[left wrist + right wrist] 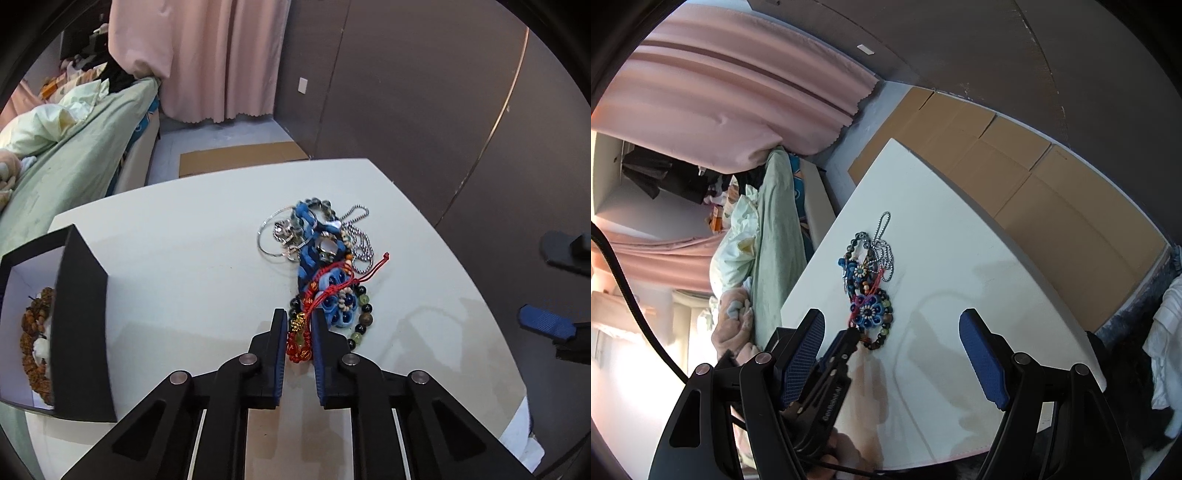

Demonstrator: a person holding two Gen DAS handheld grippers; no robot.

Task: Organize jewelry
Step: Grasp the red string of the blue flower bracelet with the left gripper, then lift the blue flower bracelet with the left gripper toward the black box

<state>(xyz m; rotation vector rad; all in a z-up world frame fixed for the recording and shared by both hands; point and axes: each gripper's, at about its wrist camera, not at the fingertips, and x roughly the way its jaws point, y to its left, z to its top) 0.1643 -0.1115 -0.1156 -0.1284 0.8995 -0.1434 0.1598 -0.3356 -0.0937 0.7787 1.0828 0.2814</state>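
Your left gripper (300,325) sits low over the white table (177,266), its two fingers drawn nearly together around a red bead bracelet (300,345) with gold lettering and a small gold charm. The bracelet lies pinched between the blue pads, at the near end of the jewelry pile (321,266). Whether the beads are lifted off the table or only squeezed in place is hard to tell.

Your right gripper (892,354) hangs with its jaws wide apart and nothing between them, over the near part of the table, just short of the pile. In its view the left gripper's tip reaches into the pile's near end and covers the red bracelet.

Just beyond the pinched bracelet lies a blue flower piece (341,306) ringed by dark and green beads, with a red cord (354,277) draped across it. Farther on, a blue band, a silver ring bangle (271,236) and a ball chain (360,236) tangle together toward the far right corner; where one piece ends and another begins is not clear.

At the table's left edge stands a black box (79,325), open, with brown beads (35,332) inside. The frame edge cuts off much of it.
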